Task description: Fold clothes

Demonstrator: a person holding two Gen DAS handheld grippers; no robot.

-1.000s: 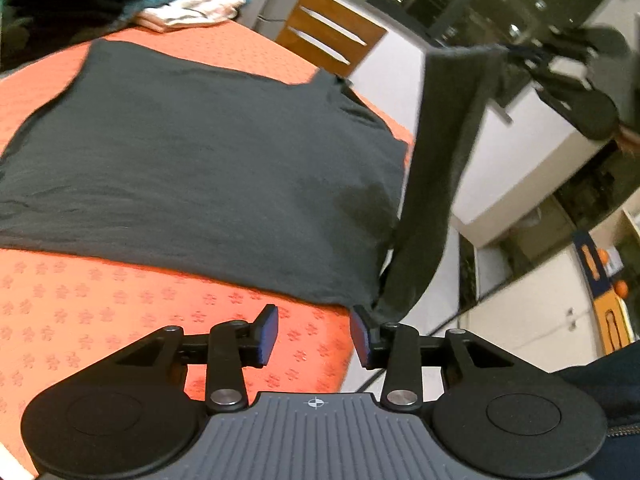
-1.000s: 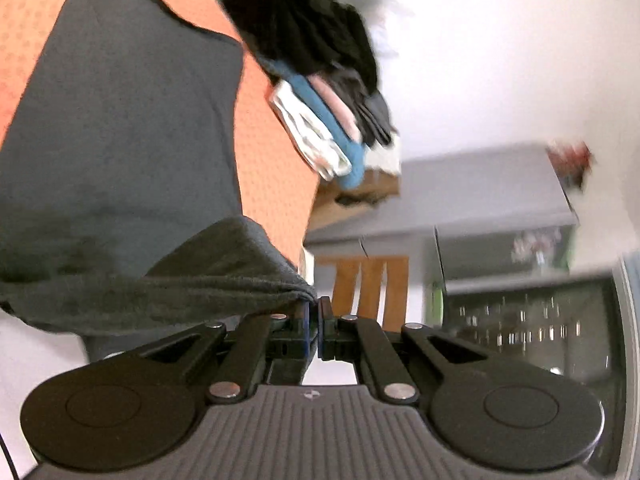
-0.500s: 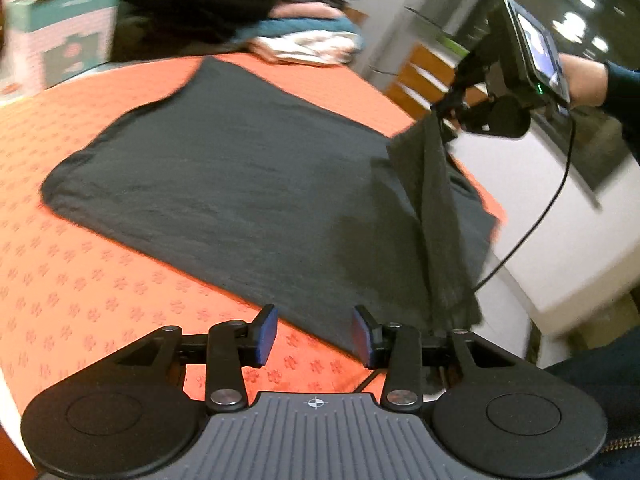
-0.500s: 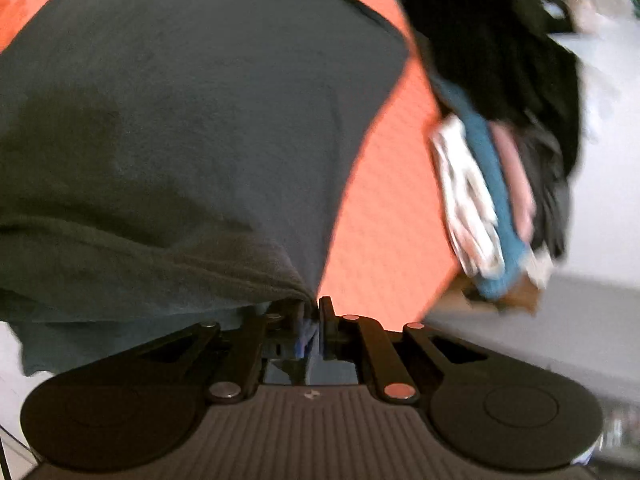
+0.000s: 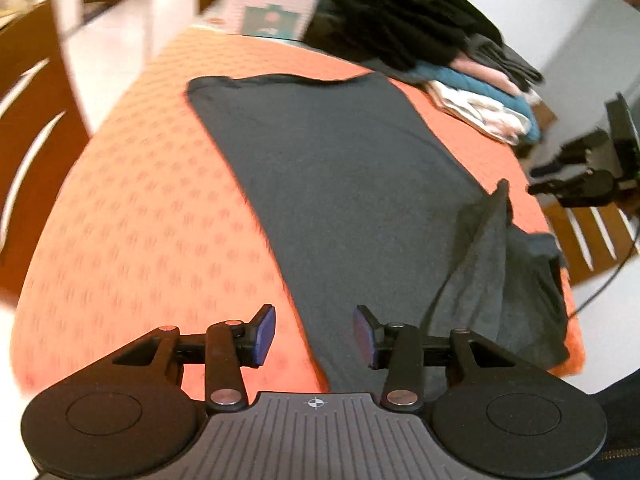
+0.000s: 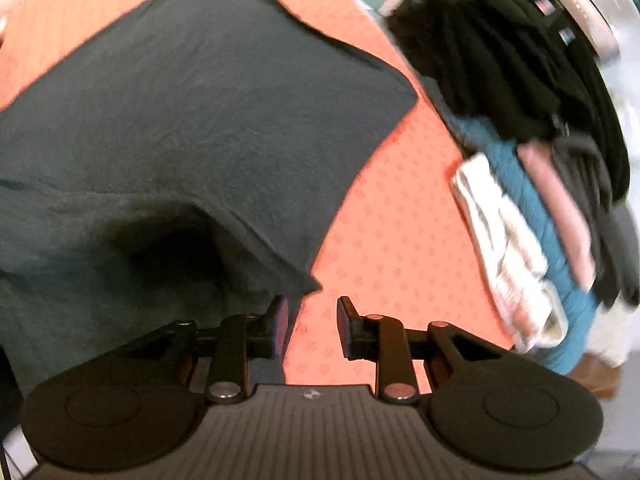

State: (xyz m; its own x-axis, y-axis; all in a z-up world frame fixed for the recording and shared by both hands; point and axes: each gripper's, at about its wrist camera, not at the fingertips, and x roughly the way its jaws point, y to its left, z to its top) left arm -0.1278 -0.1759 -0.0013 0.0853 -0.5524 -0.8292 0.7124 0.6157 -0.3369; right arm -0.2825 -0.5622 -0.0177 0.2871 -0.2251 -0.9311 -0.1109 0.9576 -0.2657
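Note:
A dark grey T-shirt (image 5: 340, 184) lies spread on the orange patterned table cover (image 5: 140, 208). Its right sleeve (image 5: 488, 248) is folded in over the body, its tip still standing up. My left gripper (image 5: 314, 334) is open and empty, low over the shirt's near edge. My right gripper (image 6: 312, 326) is open and empty over the orange cover (image 6: 384, 240), just right of the sleeve's edge (image 6: 280, 268). The right gripper also shows in the left wrist view (image 5: 576, 184), off the table's right side.
A pile of dark and folded clothes (image 5: 440, 52) sits at the far right of the table, also in the right wrist view (image 6: 540, 168). A teal box (image 5: 276, 4) stands behind it. Wooden chairs (image 5: 28, 120) stand at the left and right of the table.
My right gripper has opened and let go of the sleeve, which has dropped onto the shirt. My left gripper has swung left and now faces along the shirt.

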